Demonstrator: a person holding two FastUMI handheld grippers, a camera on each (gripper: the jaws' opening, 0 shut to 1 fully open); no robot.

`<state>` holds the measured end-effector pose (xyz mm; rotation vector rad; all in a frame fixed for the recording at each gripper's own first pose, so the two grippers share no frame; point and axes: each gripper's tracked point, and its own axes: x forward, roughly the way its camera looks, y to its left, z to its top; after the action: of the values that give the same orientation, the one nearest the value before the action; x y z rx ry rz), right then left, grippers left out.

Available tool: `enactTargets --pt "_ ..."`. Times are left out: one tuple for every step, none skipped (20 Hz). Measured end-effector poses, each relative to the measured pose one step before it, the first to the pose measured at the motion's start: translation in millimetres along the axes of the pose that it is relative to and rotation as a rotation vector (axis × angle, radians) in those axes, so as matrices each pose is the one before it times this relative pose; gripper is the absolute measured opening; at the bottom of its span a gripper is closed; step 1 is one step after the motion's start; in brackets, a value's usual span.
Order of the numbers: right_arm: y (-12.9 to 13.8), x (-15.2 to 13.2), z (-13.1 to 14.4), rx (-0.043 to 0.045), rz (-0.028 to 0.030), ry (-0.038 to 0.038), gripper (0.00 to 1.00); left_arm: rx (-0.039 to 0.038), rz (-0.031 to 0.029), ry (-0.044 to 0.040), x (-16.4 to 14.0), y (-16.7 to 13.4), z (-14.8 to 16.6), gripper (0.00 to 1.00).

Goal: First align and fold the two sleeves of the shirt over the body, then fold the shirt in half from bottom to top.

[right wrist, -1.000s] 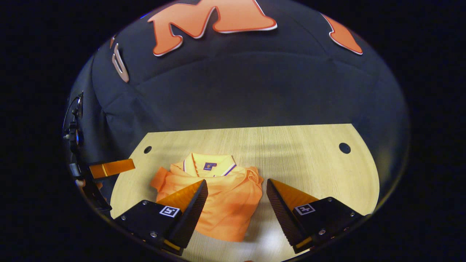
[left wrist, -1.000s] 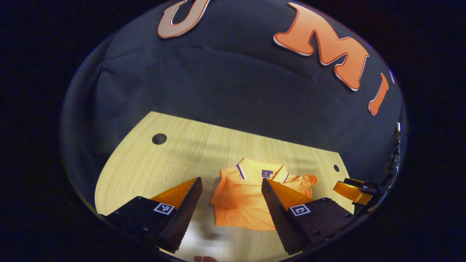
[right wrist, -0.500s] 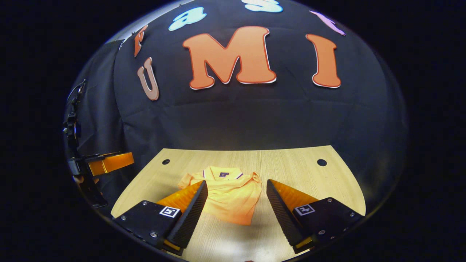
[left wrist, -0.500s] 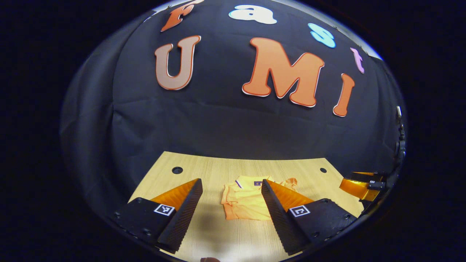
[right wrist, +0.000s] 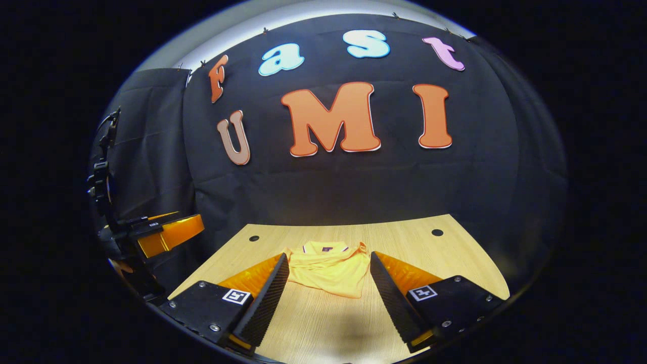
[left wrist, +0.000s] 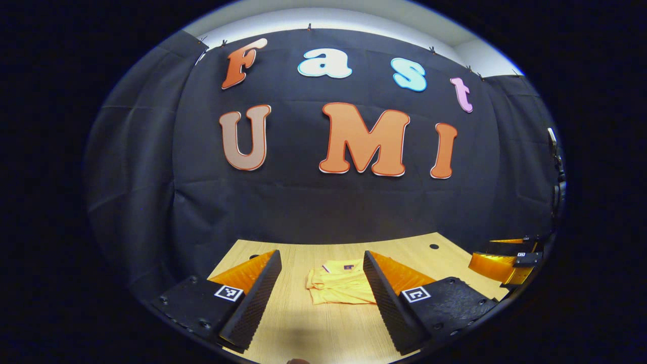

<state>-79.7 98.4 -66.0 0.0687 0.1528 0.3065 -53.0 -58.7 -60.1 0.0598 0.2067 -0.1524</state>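
Over the last second both grippers had drawn back and tipped up: the shirt (left wrist: 339,283), which had loomed large just beyond the fingers, had shrunk to a small folded bundle farther off, and much more of the black booth wall had come into view above it. It lay on the desk (right wrist: 455,258) toward the far edge, collar at the far side, the body doubled into a compact packet with its near hem rumpled and one corner sagging toward the right in the right gripper view. Neither sleeve stuck out to the side. From that, I judged both sleeve folds and the bottom-to-top fold to be done, and the retreat to be the closing move rather than a setup for another grasp.

The left gripper (left wrist: 319,263) hung above the near part of the desk with its fingers spread wide, released, nothing between them and nothing touching them; the shirt sat well beyond their tips. The right gripper (right wrist: 328,265) was the same: fingers wide apart, empty, clear of the cloth. Each gripper also showed at the edge of the other's view, the right gripper at the right of the left gripper view and the left gripper at the left of the right gripper view, both held off the desk's side.
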Motion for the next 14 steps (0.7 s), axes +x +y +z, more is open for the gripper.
enactTargets --pt "-0.1 -8.72 1.1 -0.00855 0.00329 -0.00889 0.98 0.00023 0.00048 -0.0147 -4.11 -4.5 3.86 0.98" --pt "2.94 -8.64 3.28 -0.0047 0.00507 -0.01162 0.98 0.00357 -0.00231 -0.01222 -3.78 -5.31 3.68 0.98" --pt "-1.75 -6.17 4.23 0.00259 0.00036 -0.0184 0.98 0.00418 0.00481 -0.01447 -4.56 -4.8 2.7 0.98" --pt "-1.99 -2.9 2.08 0.0037 0.00207 -0.01265 0.98 0.00438 0.00228 -0.01238 -1.69 -4.46 1.28 0.98" --pt "-4.74 -3.89 2.63 0.00683 -0.00252 -0.00901 0.98 0.00084 0.00001 -0.00857 -1.8 -5.67 2.28 0.98" --pt "-4.72 -0.68 0.99 0.00823 0.0003 -0.00313 0.98 -0.00166 -0.00074 -0.00449 -2.2 -5.92 0.49 0.98" --pt "-4.43 -1.3 2.08 0.0077 0.002 -0.00188 0.98 -0.0035 0.00082 0.00253 -0.8 -5.26 -0.18 0.98" --pt "-3.63 -0.03 1.44 0.00615 0.00389 -0.00028 0.98 -0.00333 -0.0001 0.00056 0.13 -5.14 -0.8 0.98" --pt "-4.22 -0.83 2.11 0.00572 0.00193 -0.00022 0.98 -0.00142 0.00566 -0.00065 0.17 -3.02 -0.53 0.98" --pt "-2.9 0.25 -0.12 0.00375 0.00389 0.00475 0.98 0.00087 0.01495 0.00027 -0.35 0.11 0.24 0.98" --pt "-2.64 1.01 0.27 0.00044 0.00282 0.00201 0.98 -0.00201 0.0125 -0.00214 0.16 0.44 1.5 0.98" --pt "-1.9 1.36 1.04 -0.00228 0.00297 -0.00216 0.98 -0.00782 0.00966 0.00379 -0.28 -1.23 -0.97 0.98" --pt "-1.38 1.08 0.88 -0.00154 0.00448 -0.00202 0.98 -0.01163 0.00627 0.00336 -0.54 0.34 0.66 0.98" --pt "0.08 3.09 -0.25 0.0014 0.00472 -0.00005 0.98 -0.00818 0.00885 -0.00105 -0.7 0.94 0.95 0.98"
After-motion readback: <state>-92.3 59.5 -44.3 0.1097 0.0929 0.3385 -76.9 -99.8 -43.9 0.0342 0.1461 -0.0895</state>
